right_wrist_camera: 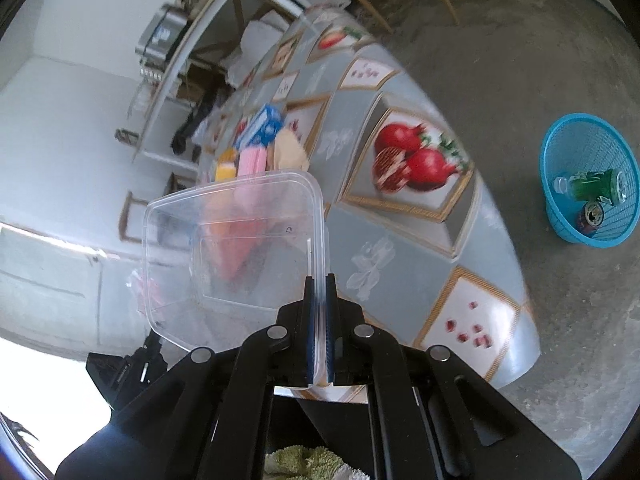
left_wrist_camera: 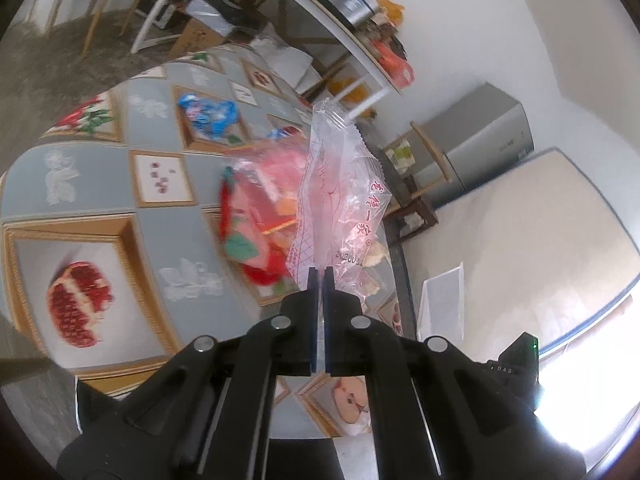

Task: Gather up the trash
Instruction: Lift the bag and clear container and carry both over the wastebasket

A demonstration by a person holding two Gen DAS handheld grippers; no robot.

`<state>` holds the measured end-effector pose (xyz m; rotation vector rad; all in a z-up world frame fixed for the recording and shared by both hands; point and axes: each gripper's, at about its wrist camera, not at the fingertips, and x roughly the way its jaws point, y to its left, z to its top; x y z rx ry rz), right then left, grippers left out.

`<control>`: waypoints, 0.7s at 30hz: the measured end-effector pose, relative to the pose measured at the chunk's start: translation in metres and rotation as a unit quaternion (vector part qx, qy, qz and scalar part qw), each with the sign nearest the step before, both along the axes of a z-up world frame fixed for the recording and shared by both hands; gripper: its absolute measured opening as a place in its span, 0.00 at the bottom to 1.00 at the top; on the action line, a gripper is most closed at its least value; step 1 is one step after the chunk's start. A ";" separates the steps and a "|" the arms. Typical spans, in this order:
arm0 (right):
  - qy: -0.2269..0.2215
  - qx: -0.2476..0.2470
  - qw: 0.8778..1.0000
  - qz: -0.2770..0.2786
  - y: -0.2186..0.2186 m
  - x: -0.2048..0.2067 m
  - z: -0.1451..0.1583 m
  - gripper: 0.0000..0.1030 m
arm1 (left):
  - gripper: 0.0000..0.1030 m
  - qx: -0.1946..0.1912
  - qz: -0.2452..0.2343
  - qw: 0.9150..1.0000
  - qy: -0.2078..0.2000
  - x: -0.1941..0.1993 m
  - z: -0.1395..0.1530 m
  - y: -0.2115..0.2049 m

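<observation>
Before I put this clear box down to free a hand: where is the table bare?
The near end of the table is bare, around the pomegranate picture and out to the floor-side edge. The far side is crowded: blue carton, pink packet and yellow items beyond the clear box.

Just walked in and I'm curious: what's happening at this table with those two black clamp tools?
A person is clearing trash with a handheld gripper in each hand. The left gripper is shut on a clear plastic wrapper with red print, held above the fruit-patterned tablecloth. The right gripper is shut on the rim of a clear plastic container. A blue basket on the floor already holds cans.
</observation>
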<state>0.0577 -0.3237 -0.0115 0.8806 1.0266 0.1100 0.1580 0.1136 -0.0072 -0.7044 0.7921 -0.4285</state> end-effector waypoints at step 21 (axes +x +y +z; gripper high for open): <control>0.041 0.019 0.928 -0.369 -0.231 -0.168 -0.079 0.04 | 0.01 0.117 -0.367 0.922 0.043 0.059 0.013 -0.357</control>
